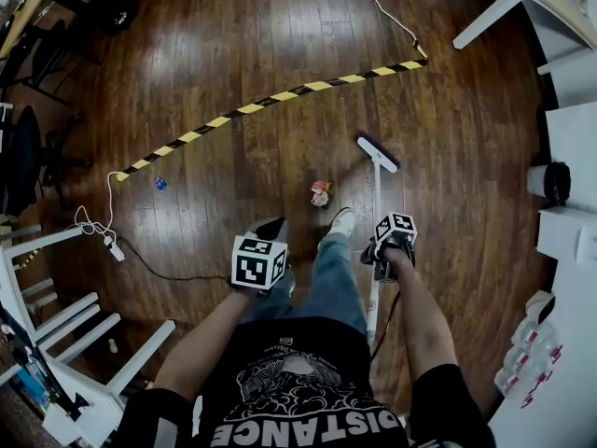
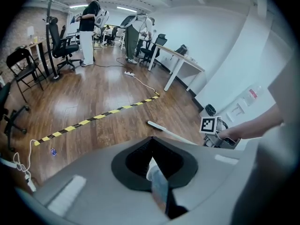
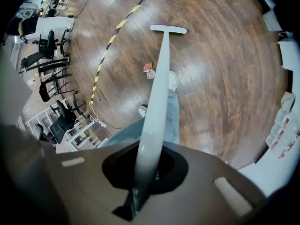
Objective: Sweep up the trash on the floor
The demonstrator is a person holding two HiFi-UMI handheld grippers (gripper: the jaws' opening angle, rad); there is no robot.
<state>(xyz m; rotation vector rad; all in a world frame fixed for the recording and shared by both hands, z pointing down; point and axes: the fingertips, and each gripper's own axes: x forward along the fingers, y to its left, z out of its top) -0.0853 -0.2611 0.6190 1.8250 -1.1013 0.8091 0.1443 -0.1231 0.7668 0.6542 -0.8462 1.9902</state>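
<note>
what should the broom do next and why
Probably draw the broom head back and left toward the crumpled trash: the right gripper is shut on the broom handle, and the head rests beyond and right of the trash, not touching it.

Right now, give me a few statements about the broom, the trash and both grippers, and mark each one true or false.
1. The right gripper is shut on the broom handle. True.
2. The broom head rests on the crumpled trash. False: they are apart, and the trash lies left of the head in the head view.
3. The striped tape runs across the floor beyond the trash. True.
4. The left gripper is empty. False: a pale handle-like piece sits clamped between its jaws.
5. The blue scrap lies beyond the tape. False: it is on the person's side of it.
</note>
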